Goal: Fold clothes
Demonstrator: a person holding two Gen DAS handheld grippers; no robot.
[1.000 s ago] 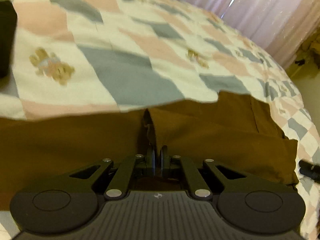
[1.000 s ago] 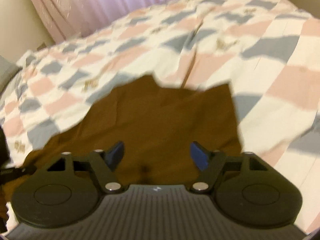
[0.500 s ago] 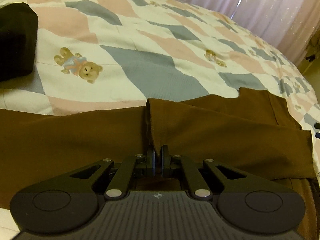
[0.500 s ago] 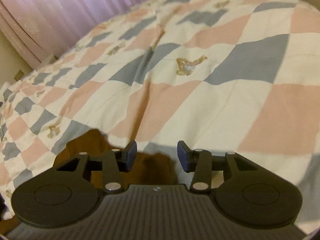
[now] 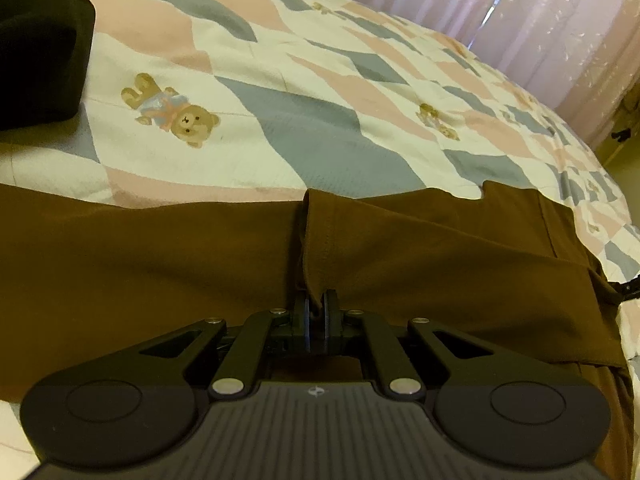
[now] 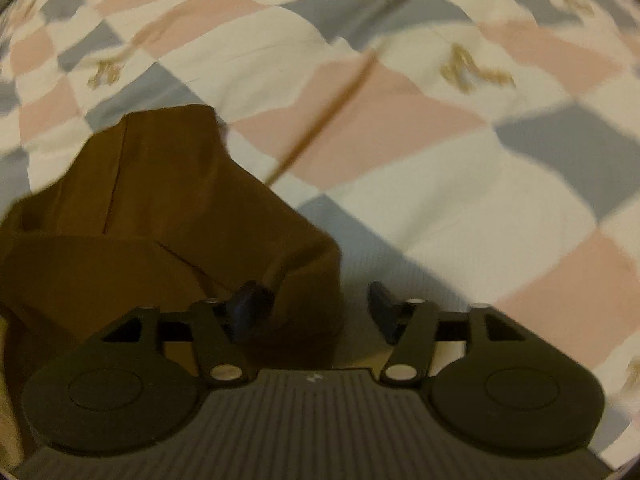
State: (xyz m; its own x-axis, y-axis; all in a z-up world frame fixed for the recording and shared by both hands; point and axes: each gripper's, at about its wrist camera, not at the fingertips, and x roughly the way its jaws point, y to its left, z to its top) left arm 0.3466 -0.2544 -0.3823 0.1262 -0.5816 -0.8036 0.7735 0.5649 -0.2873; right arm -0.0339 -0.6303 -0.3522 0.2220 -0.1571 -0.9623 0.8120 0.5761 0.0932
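A brown garment lies stretched across the quilted bed in the left wrist view. My left gripper is shut on a raised fold of its hem, which rises between the two fingers. In the right wrist view, which is blurred, one end of the brown garment lies bunched at the lower left. My right gripper is open above the garment's right edge; its left fingertip is over the cloth and its right one over the quilt, holding nothing.
The bed is covered by a patchwork quilt in cream, pink and grey with teddy bears. A black cloth item lies at the far left. Pink curtains hang behind the bed. A dark piece at the right edge touches the garment's end.
My right gripper swung from facing the open quilt back down to the garment's end and its fingers spread wider. My left gripper kept its hold on the fold and barely moved.
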